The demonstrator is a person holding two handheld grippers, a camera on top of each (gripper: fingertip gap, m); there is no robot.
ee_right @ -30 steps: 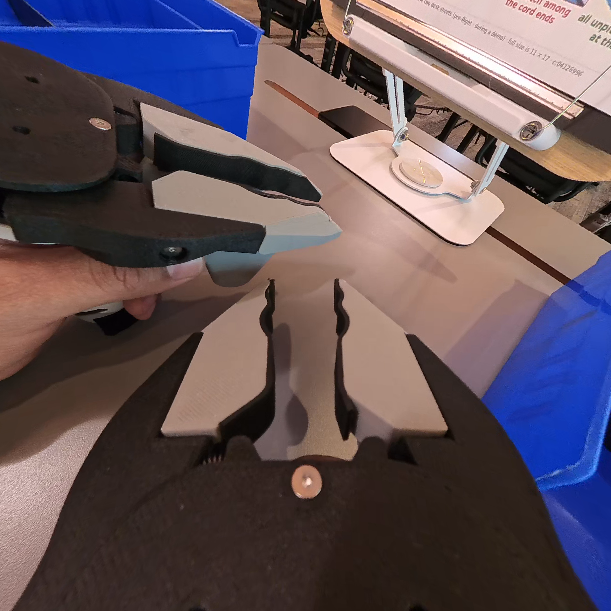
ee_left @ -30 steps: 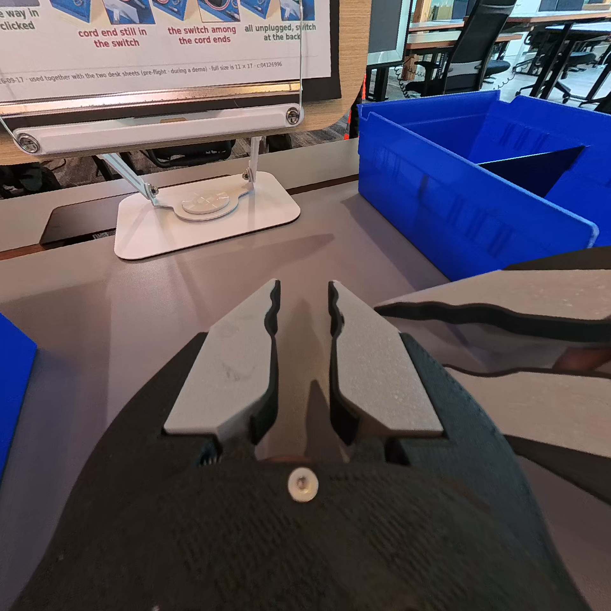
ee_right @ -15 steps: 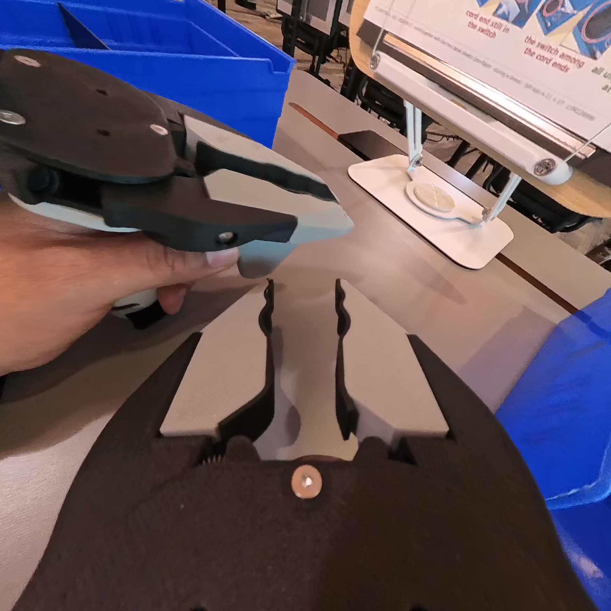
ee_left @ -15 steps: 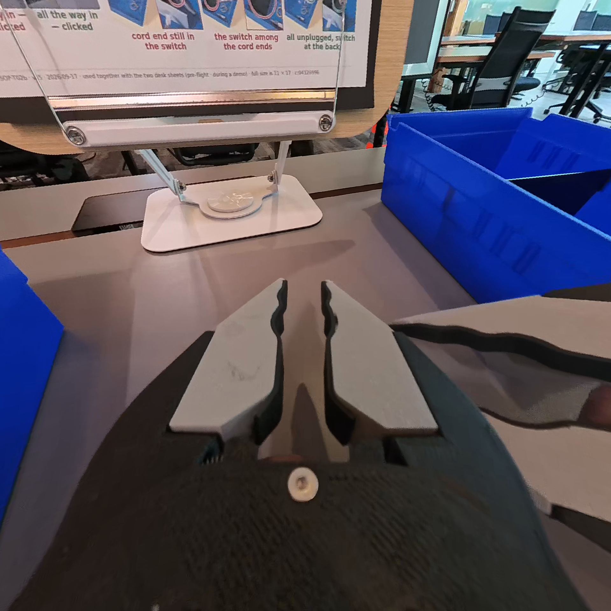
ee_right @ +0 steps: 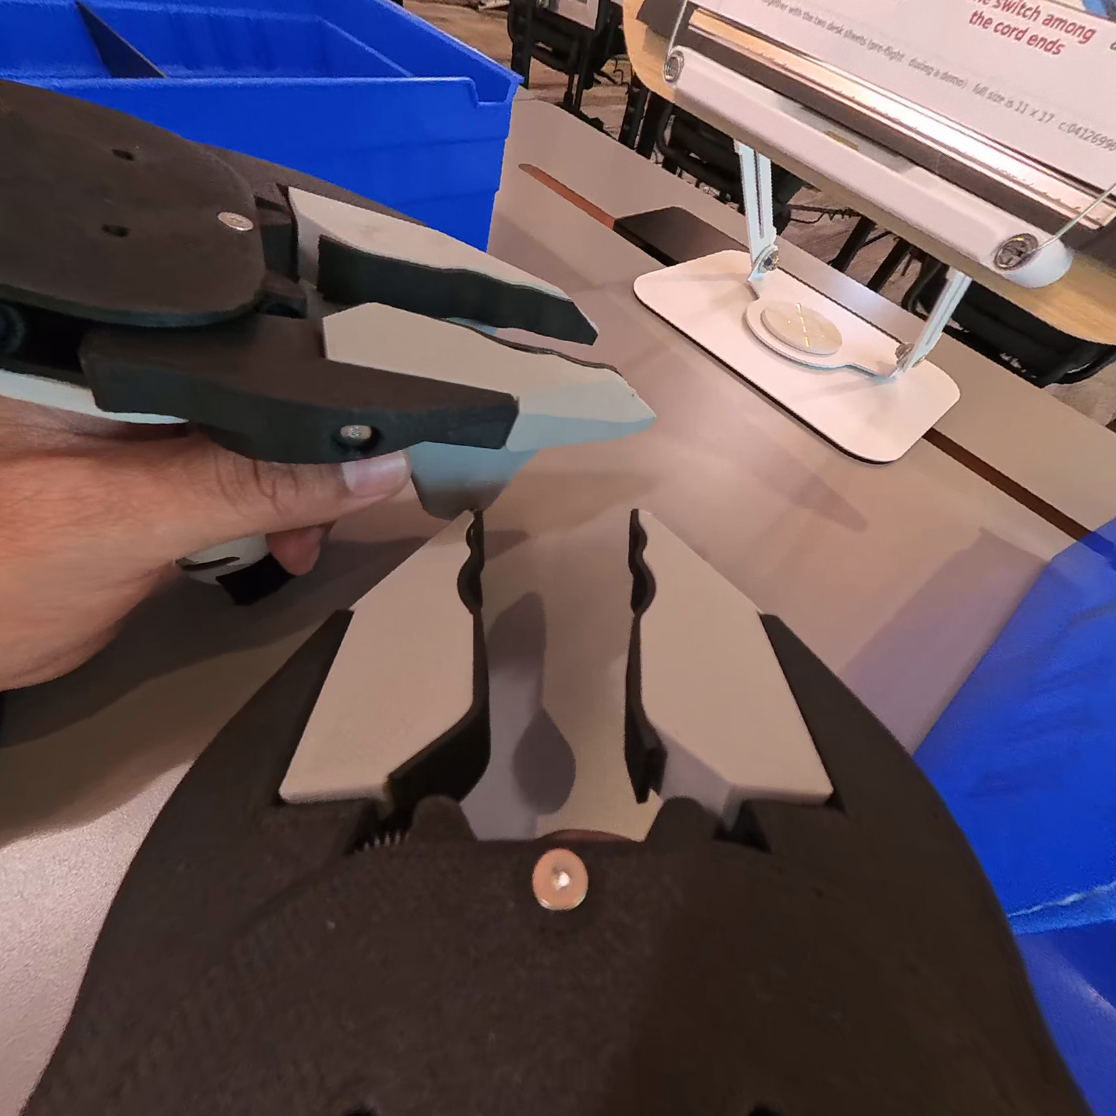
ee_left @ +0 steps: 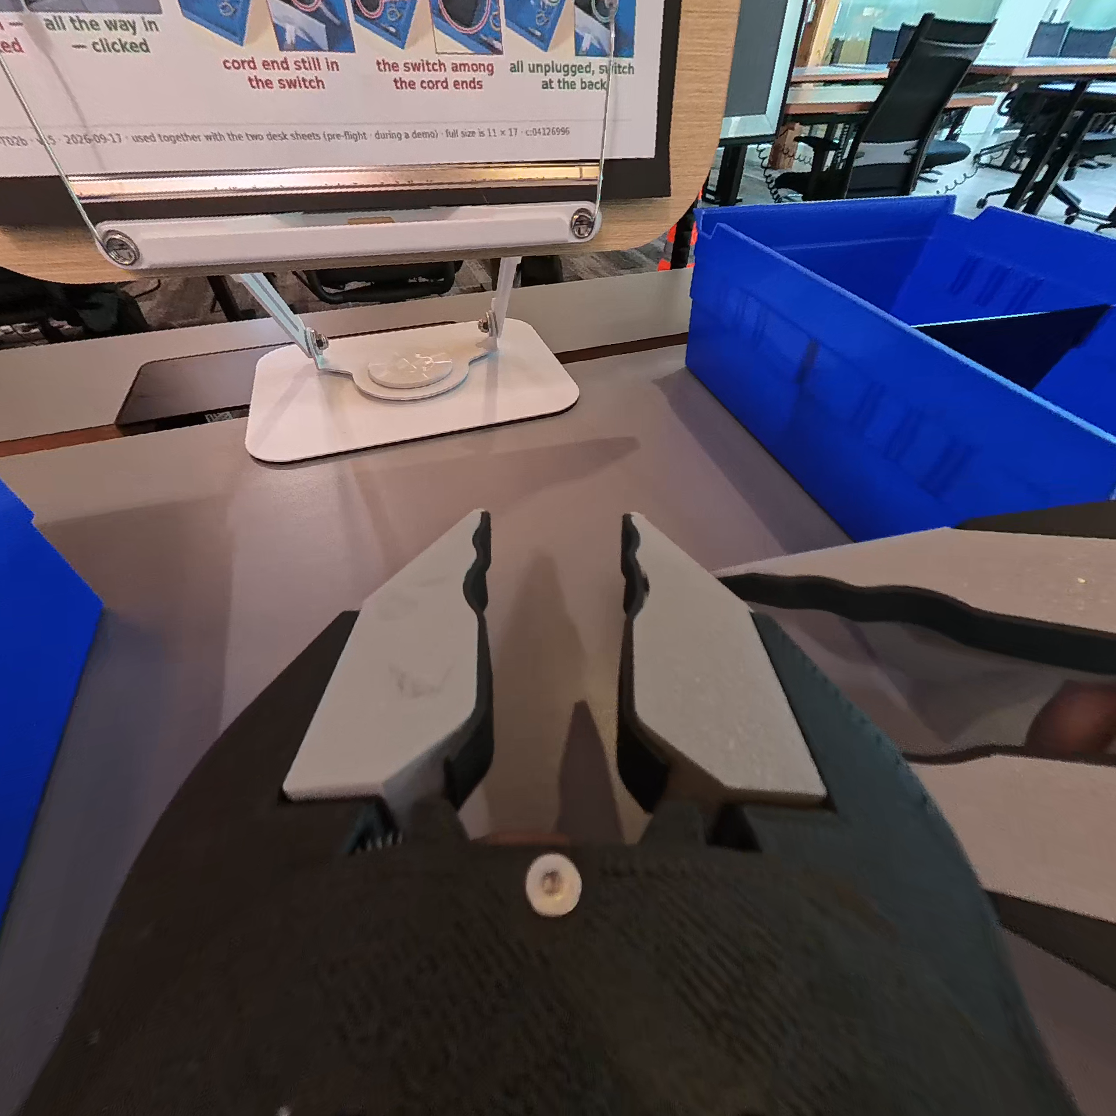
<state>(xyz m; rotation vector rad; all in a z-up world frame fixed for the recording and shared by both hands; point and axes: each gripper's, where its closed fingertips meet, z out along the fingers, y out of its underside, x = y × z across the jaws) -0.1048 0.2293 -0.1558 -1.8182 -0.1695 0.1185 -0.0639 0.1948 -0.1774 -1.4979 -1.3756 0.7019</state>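
Observation:
My left gripper (ee_left: 555, 525) is open and empty, low over the grey table (ee_left: 302, 543), and points at a white stand base (ee_left: 410, 386). My right gripper (ee_right: 552, 525) is open and empty too, just above the table (ee_right: 755, 513). The two grippers sit close together and cross at an angle. The right gripper's fingers (ee_left: 942, 567) reach in from the right edge of the left wrist view. In the right wrist view the left gripper (ee_right: 622, 377), held by a hand (ee_right: 151, 531), sits at the upper left, just above my left fingertip (ee_right: 459, 543).
A blue bin (ee_left: 875, 392) stands right of the left gripper and another blue bin (ee_left: 36, 634) at its left; both show in the right wrist view (ee_right: 302, 102) (ee_right: 1026, 724). A board with a printed sheet (ee_left: 332, 109) rests on the stand (ee_right: 797, 362). Office chairs stand behind. The left tips stand about 25 cm off the white stand base (ee_left: 410, 386). It is also in sight in the right wrist view (ee_right: 779, 338).
Both grippers' jaws have opened wider than half a second ago. The left gripper has swung slightly left, so the stand base sits more to its front; the grippers stay close together.

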